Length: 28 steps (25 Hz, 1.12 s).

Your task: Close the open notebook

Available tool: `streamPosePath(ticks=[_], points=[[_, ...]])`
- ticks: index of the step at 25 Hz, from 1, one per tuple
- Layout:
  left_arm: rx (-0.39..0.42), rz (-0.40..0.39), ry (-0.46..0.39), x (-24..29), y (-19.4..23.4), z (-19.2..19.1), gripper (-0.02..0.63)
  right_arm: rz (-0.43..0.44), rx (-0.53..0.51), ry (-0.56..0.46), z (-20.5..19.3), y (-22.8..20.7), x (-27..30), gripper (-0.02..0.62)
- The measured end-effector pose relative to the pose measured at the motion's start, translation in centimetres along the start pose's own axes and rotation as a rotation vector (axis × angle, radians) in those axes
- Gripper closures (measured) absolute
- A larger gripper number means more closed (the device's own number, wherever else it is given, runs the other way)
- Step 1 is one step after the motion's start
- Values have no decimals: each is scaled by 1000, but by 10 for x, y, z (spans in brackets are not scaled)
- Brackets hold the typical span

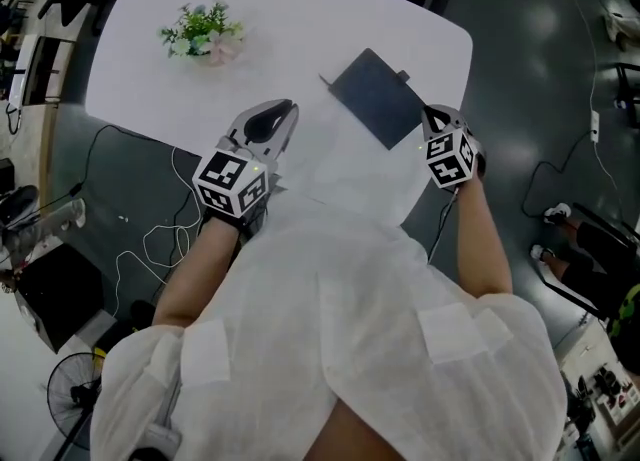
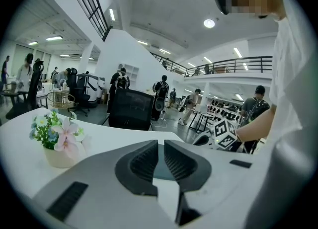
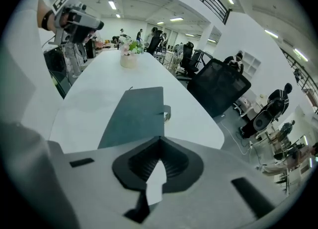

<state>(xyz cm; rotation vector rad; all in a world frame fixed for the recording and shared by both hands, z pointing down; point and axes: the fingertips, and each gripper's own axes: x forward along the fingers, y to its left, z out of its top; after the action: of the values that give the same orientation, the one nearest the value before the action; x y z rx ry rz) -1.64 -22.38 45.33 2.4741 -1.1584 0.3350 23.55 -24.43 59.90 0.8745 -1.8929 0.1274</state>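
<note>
The notebook (image 1: 378,97) lies flat on the white table (image 1: 290,9) with its dark cover up and a small strap tab (image 3: 167,113) on its far side edge. In the right gripper view the notebook (image 3: 134,114) stretches away just beyond the jaws. My right gripper (image 1: 428,115) sits at the notebook's near right corner by the table's edge, its jaws shut with nothing between them (image 3: 159,139). My left gripper (image 1: 285,111) hovers over the table left of the notebook. Its jaws stand a narrow gap apart and hold nothing (image 2: 161,146).
A small pot of flowers (image 1: 205,34) stands at the table's far left. A black office chair (image 3: 218,94) is beyond the table's far side. Cables (image 1: 150,239) trail on the floor at the left. Other people stand further back in the room.
</note>
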Motion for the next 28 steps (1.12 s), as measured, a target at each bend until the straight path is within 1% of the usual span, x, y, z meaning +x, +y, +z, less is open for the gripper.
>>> streamPosePath(ticks=[5, 12, 21, 24, 28], points=[[-21, 19, 16, 8, 9, -9, 572, 42, -30, 13, 5, 11, 37, 591], [-27, 14, 28, 14, 14, -12, 572, 52, 28, 39, -3, 15, 59, 591], [-27, 8, 36, 13, 15, -14, 572, 46, -23, 99, -12, 19, 76, 588], [-25, 10, 31, 10, 15, -15, 572, 40, -4, 93, -11, 18, 74, 581], [-24, 9, 23, 6, 16, -13, 572, 18, 70, 56, -5, 11, 61, 563]])
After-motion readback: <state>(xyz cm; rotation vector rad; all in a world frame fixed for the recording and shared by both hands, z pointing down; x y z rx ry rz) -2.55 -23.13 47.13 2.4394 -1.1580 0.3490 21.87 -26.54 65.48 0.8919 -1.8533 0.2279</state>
